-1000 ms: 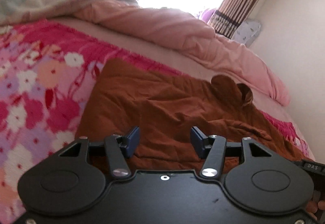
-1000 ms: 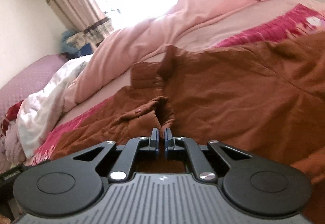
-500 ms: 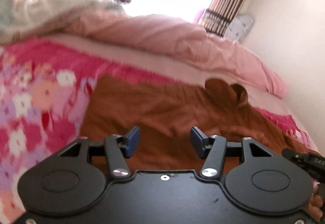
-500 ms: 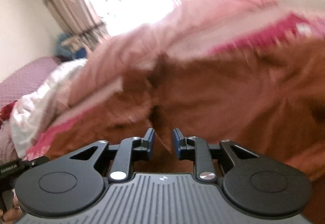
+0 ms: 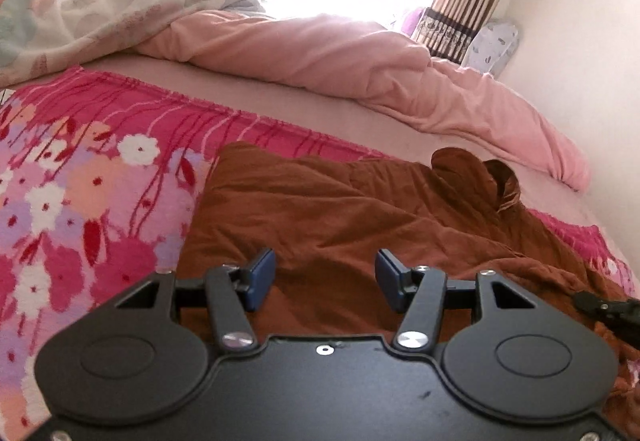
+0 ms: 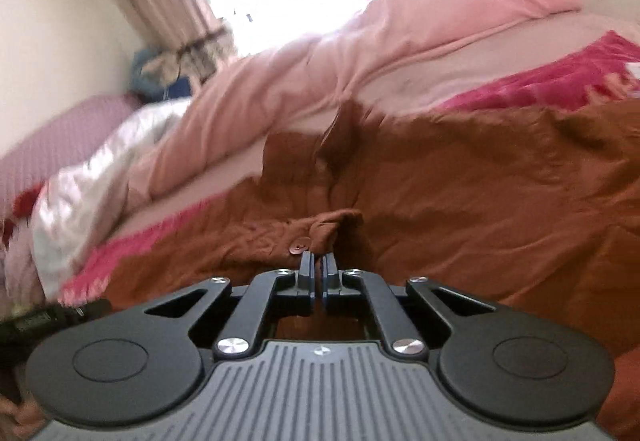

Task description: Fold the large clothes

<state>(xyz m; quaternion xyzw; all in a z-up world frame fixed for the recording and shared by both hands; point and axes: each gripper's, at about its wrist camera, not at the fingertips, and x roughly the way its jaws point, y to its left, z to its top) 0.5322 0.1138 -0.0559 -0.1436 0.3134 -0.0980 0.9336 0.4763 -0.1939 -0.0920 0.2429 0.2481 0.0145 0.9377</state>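
My right gripper (image 6: 319, 273), whose jaws had stood parted half a second before, had pinched shut on a bunched fold of the rumpled rust-brown cotton garment (image 6: 460, 201), with a brown button (image 6: 300, 244) at eleven o'clock of the tips. My left gripper (image 5: 324, 279) had stayed spread wide over the garment (image 5: 320, 213), holding nothing. The garment lay across the pink floral blanket (image 5: 80, 193) at nine o'clock.

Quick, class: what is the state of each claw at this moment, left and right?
Left claw: open, holding nothing, above the brown garment.
Right claw: closed, pinching a fold of the brown garment beside its button.
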